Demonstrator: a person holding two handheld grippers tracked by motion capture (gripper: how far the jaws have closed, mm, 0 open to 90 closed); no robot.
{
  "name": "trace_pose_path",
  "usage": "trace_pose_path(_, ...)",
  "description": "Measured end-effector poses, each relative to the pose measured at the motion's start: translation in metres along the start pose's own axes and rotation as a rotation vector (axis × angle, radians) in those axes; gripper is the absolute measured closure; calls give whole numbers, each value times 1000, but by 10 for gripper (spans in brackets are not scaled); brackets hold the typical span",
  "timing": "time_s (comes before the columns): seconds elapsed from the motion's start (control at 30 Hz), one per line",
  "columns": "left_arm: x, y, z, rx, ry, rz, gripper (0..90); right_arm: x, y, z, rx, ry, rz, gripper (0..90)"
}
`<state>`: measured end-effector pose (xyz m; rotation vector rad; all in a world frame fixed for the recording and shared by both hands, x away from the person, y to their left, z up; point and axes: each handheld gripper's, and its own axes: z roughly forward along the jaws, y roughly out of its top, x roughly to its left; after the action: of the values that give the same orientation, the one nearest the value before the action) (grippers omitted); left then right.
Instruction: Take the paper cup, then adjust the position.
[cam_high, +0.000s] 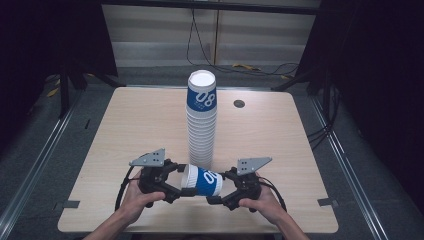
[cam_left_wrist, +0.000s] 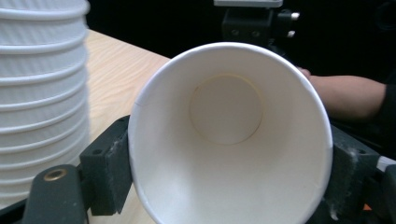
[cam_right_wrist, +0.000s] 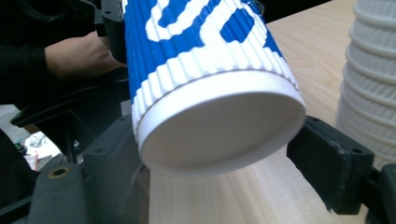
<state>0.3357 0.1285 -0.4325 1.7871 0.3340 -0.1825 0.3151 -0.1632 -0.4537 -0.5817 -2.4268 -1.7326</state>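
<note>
The cup (cam_high: 201, 180), ribbed blue and white with a plain white inside, lies on its side between the two grippers. The left gripper (cam_high: 176, 183) clamps its rim end, while the right gripper (cam_high: 216, 189) has its jaws apart around the base, seemingly clear of it. Just beyond stands the stack (cam_high: 201, 122) on the table (cam_high: 130, 130).

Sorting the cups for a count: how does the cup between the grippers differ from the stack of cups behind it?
The single cup lies on its side, its open mouth toward the left gripper; the stack stands upright, bases up. The single cup hangs off the table, with the left gripper's pads at its rim; the stack rests on the table untouched. Both are ribbed paper cups, white with a blue band.
</note>
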Motion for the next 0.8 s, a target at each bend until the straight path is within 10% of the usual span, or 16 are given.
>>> trace_pose_path(0.8,17,-2,-47,59,229,-63,181,-10,-4,-18,85,-344,4,140)
